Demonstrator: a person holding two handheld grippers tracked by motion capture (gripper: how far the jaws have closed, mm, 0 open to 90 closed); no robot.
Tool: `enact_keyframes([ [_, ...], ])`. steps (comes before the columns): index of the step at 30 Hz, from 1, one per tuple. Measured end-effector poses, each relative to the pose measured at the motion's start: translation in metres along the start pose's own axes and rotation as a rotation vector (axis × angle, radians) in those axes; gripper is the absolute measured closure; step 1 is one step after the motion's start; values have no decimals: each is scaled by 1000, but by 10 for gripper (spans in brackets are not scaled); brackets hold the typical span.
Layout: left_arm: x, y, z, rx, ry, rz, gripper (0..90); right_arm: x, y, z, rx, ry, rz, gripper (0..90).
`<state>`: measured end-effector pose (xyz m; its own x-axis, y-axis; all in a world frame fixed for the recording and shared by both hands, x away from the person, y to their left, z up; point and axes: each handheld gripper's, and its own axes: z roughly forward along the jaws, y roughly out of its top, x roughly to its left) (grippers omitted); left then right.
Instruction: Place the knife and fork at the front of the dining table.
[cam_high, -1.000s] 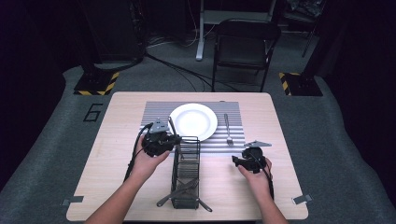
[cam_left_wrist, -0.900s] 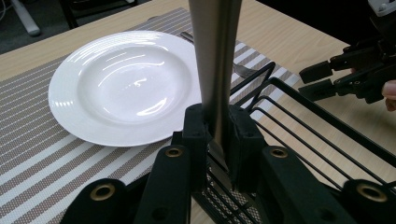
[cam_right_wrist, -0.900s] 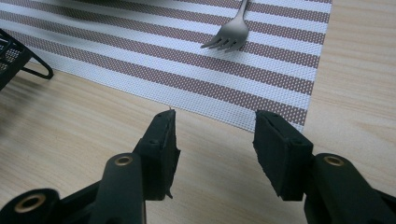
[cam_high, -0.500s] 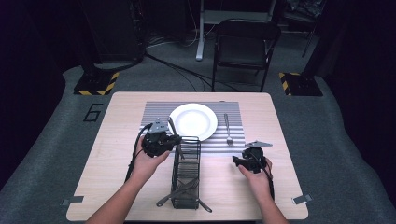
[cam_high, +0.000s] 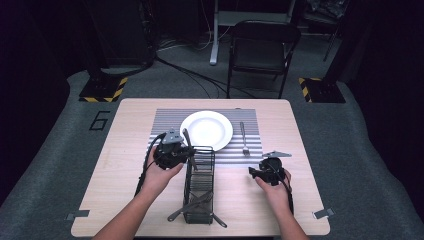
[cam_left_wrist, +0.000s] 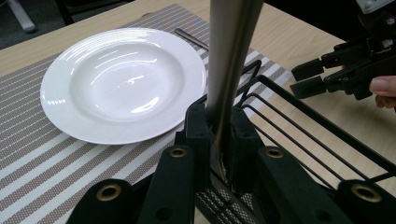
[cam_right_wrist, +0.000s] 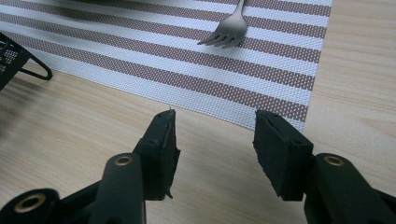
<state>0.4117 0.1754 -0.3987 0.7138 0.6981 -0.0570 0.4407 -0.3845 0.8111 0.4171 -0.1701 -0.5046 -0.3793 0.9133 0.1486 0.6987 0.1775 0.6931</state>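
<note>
My left gripper (cam_high: 187, 152) (cam_left_wrist: 219, 135) is shut on the handle of a steel utensil (cam_left_wrist: 231, 51) that stands nearly upright over the far end of a black wire basket (cam_high: 200, 185) (cam_left_wrist: 303, 126). The utensil's handle (cam_high: 186, 136) sticks up toward a white plate (cam_high: 206, 129) (cam_left_wrist: 116, 79). On the wood to the basket's right, my right gripper (cam_high: 252, 172) (cam_right_wrist: 215, 135) (cam_left_wrist: 309, 79) rests open with nothing between its jaws. It points toward the basket in the high view. A fork (cam_high: 244, 137) (cam_right_wrist: 230, 28) lies on the striped placemat (cam_high: 165, 120) (cam_right_wrist: 140, 56) right of the plate.
More cutlery (cam_high: 195, 207) lies in the basket's near end, with handles poking out at the table's front edge. A folding chair (cam_high: 262, 50) stands beyond the table. Bare wood stretches to the left of my left hand.
</note>
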Motion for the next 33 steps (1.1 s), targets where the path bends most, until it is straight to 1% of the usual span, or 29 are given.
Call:
enact_keyframes([
  [3,-1,3,0,-2,-5,4,818,0,0,0,7,3,12,486],
  [4,-2,5,0,-8,-6,-1,818,-1,-1,0,6,2,15,486],
  [5,-2,6,-1,-8,-6,-2,819,-2,-1,1,2,2,6,486],
  [6,-2,8,-2,-9,-7,5,819,-2,-1,1,2,2,6,486],
  [8,-3,12,-4,-13,-13,2,819,-2,-1,0,2,4,9,486],
  [11,-4,17,-10,-11,-16,2,819,-2,-1,0,2,4,14,485],
  [12,-4,18,-11,-13,-18,2,819,-2,-1,0,4,4,8,485],
  [14,-4,20,-15,-12,-13,10,819,-2,-1,0,4,5,14,485],
  [20,-2,28,-28,-24,-17,2,819,-2,-1,1,5,6,25,484],
  [21,-2,30,-30,-18,-13,4,819,-1,-1,0,8,6,29,484],
  [25,-2,37,-39,-22,-7,4,819,-3,-1,0,6,5,24,483],
  [29,0,44,-48,-31,-11,1,819,-3,-1,0,3,5,29,483],
  [33,-1,53,-58,-31,8,11,820,-3,-1,-1,-1,5,27,483],
])
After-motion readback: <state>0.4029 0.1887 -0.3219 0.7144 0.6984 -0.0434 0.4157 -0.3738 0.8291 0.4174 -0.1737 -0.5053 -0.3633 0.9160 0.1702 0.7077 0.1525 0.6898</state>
